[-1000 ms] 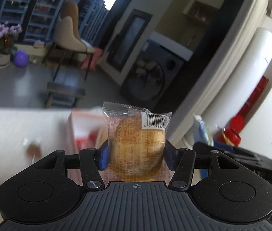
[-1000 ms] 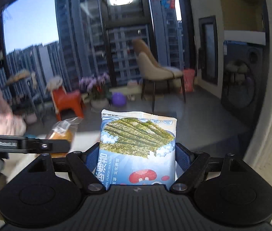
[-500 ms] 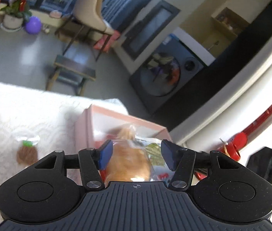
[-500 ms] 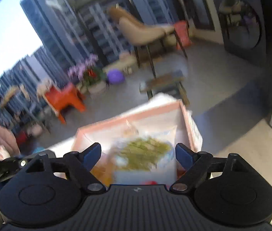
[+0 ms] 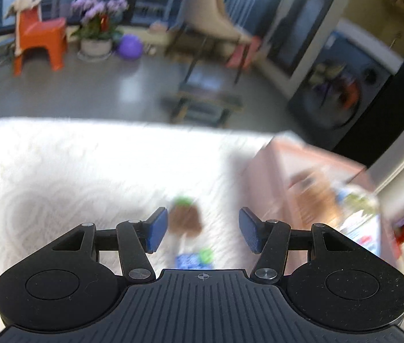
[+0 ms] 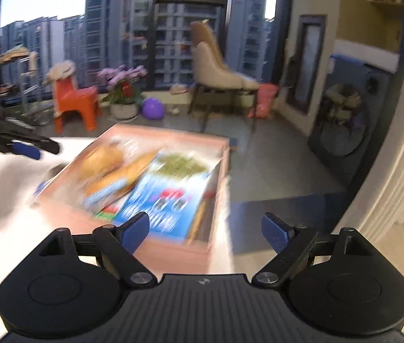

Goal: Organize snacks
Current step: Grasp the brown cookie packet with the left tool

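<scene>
Presently both grippers stand empty. Left gripper: jaws spread, nothing between the blue pads; it points down at the white textured table cover. Beyond its fingertips on the cover lies a small brown snack with a green top, and nearer the gripper body a small blue-and-green packet (both blurred, wrapping not legible).

Right gripper: jaws have just been opening and stand wide, nothing between the pads, no contact with any item.

Pink box: it sits at the right edge of the table, near the far corner in the left wrist view. Inside, the blue seaweed snack bag lies flat against the right wall; the wrapped round bread lies in the far left part, beside another orange-brown wrapped item whose kind cannot be told through the blur. In the right wrist view the left gripper appears over the table to the left of the box, apart from it.
</scene>
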A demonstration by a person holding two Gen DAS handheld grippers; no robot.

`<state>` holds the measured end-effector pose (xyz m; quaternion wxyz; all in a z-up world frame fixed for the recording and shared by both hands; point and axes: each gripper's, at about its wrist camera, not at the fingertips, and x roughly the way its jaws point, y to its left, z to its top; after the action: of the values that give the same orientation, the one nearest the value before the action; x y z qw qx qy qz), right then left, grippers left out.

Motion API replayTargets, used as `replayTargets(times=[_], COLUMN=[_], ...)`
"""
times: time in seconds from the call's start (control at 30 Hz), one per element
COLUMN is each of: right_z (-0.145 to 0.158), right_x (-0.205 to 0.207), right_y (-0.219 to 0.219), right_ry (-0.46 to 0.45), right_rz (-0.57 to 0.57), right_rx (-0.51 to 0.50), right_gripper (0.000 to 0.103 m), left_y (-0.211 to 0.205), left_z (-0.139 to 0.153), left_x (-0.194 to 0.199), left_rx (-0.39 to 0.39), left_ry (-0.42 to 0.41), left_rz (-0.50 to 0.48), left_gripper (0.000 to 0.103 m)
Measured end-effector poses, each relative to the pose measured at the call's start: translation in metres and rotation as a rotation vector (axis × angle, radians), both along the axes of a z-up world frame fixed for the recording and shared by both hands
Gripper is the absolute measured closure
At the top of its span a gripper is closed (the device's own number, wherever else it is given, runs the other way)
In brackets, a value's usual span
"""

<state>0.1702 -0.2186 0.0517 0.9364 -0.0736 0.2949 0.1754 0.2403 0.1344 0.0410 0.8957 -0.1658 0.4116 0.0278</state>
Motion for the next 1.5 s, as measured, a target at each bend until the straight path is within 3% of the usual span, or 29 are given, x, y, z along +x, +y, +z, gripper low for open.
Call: replayTargets(times=[0.2,0.3,0.4,0.43,0.47,0.7,0.83,0.97,1.1,1.27,1.33,1.4,1.5], right_z=[0.008,0.006,0.004,0.002,0.000,-0.026,-0.037,-0.044,-0.049,-0.057,-0.059,-0.063,-0.061], right_x=[-0.024,-0.033,-0.042,-0.045,-0.047,-0.045,-0.036,-0.039,-0.046,-0.064,-0.067,-0.074,-0.071], right_y=[0.000,0.011,0.023,0.027,0.033,0.084,0.101,0.106,0.095,0.080,0.080,0.080,0.084], right_ry=[0.062,0.083,0.110,0.119,0.127,0.194,0.263,0.260,0.246,0.199,0.178,0.156,0.151], right_rz=[0.086,0.141,0.215,0.246,0.272,0.364,0.374,0.383,0.376,0.378,0.380,0.381,0.383], right_rx=[0.040,0.006,-0.005,-0.013,-0.026,-0.098,-0.095,-0.107,-0.074,-0.034,-0.021,-0.015,-0.013], right_gripper=[0.017,0.017,0.017,0.017,0.017,0.018,0.037,0.040,0.036,0.026,0.021,0.016,0.012], left_y=[-0.014,-0.019,-0.016,-0.016,-0.016,-0.020,-0.015,0.002,-0.010,-0.041,-0.046,-0.043,-0.038], left_z=[-0.026,-0.028,-0.026,-0.026,-0.025,-0.029,-0.019,0.000,0.003,-0.015,-0.021,-0.024,-0.032], left_x=[0.023,0.026,0.004,-0.006,-0.018,-0.119,-0.133,-0.097,-0.030,0.019,0.023,0.026,0.036], left_rx=[0.167,0.238,0.187,0.169,0.157,0.082,0.001,-0.026,0.056,0.314,0.382,0.366,0.262], left_ry=[0.060,0.051,0.031,0.026,0.026,0.046,0.008,-0.083,-0.076,0.021,0.016,0.016,0.082], left_rz=[-0.027,-0.059,-0.103,-0.118,-0.131,-0.254,-0.244,-0.133,-0.188,-0.247,-0.260,-0.238,-0.221], left_gripper=[0.043,0.058,0.065,0.082,0.084,0.084,0.083,0.081,0.075,0.073,0.065,0.063,0.054])
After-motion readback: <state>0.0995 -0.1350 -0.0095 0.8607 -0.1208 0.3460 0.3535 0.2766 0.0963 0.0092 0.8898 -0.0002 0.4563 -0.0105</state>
